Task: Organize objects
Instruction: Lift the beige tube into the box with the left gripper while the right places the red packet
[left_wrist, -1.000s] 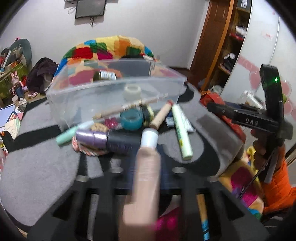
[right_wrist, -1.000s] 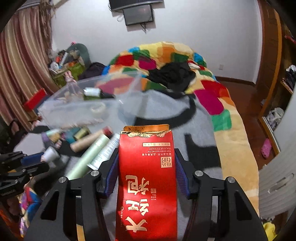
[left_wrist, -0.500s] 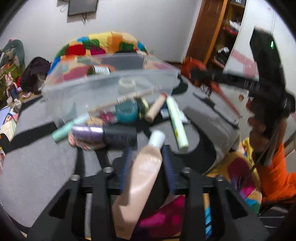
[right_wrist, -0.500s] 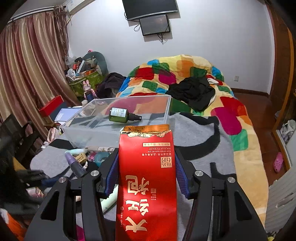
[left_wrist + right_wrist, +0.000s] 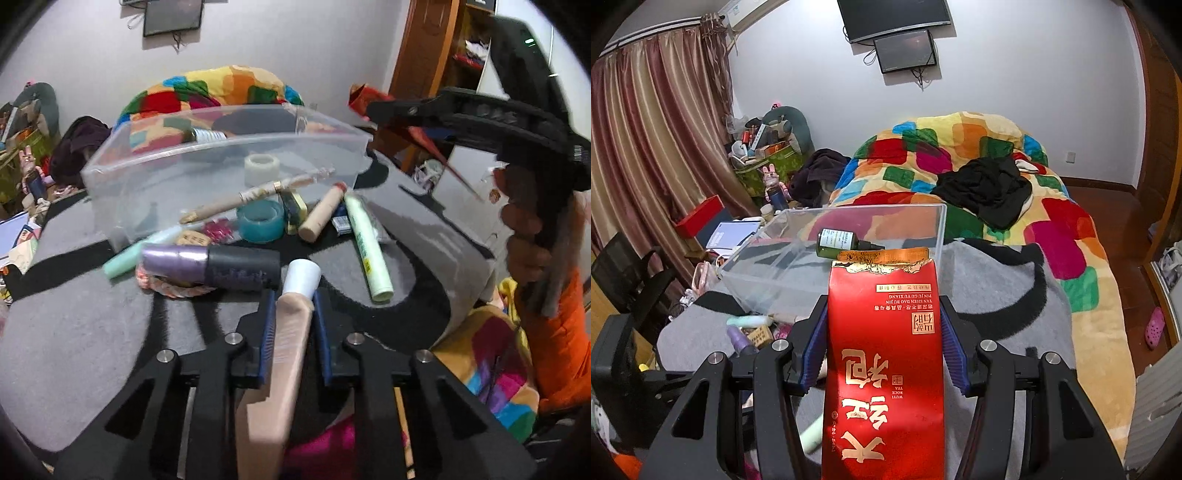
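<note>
Closing narrowly, the left gripper (image 5: 293,314) had a beige tube (image 5: 284,354) between its pads, above the grey blanket (image 5: 74,332). Clamping a red tea packet (image 5: 882,362), the right gripper (image 5: 882,343) hung near the clear bin (image 5: 849,236).

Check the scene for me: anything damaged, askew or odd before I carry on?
The red tea packet in the right tongs has a ragged, torn-open top edge. The beige tube sits skewed between the closing left tongs. Most items lie heaped outside the clear bin, which holds only a small green bottle.
</note>
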`<state>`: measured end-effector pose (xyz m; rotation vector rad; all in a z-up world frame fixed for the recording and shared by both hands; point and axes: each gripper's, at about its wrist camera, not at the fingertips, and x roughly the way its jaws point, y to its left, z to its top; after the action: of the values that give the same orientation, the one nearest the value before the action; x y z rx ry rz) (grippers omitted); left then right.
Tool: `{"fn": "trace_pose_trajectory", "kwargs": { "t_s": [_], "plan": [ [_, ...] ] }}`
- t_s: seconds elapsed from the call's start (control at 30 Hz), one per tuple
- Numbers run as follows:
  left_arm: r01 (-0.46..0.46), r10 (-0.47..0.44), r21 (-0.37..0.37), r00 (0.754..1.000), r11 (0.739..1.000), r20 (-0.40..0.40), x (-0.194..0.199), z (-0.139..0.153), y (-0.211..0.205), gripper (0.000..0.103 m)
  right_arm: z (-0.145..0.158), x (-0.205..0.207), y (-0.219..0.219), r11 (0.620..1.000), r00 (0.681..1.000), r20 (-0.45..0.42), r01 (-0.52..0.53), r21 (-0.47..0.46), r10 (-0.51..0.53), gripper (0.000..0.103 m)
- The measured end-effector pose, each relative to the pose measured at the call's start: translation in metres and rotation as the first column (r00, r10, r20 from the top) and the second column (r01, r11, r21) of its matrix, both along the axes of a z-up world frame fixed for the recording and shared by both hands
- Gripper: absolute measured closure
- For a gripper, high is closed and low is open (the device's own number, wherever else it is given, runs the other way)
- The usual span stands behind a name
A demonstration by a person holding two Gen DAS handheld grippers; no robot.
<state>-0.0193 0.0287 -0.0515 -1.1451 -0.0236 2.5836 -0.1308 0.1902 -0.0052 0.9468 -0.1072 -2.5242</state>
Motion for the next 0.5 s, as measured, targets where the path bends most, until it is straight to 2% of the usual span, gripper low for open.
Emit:
{"fn": "trace_pose_trajectory", "kwargs": {
  "t_s": [0.23, 0.43, 0.5],
  "plan": [
    [-0.054, 0.057, 0.032, 0.993, 0.998, -0.105, 0.006, 0.040, -0.018, 0.083, 0.008, -0.022, -0.015, 1.000, 1.000, -0.002, -0.022, 0.003, 0.022, 0.052],
    [-0.125, 0.129, 0.035, 0.976, 0.992, -0.174, -0.015, 0.072, -0.041, 0.083, 0.008, -0.046, -0.032, 0.998, 0.998, 0.029, -0.049, 0.038, 0.048, 0.052],
    [-0.155, 0.155, 0.012, 0.970, 0.988, -0.188, -0.026, 0.079, -0.049, 0.083, 0.006, -0.052, -0.038, 0.997, 0.998, 0.039, -0.056, 0.058, 0.054, 0.052]
  ]
}}
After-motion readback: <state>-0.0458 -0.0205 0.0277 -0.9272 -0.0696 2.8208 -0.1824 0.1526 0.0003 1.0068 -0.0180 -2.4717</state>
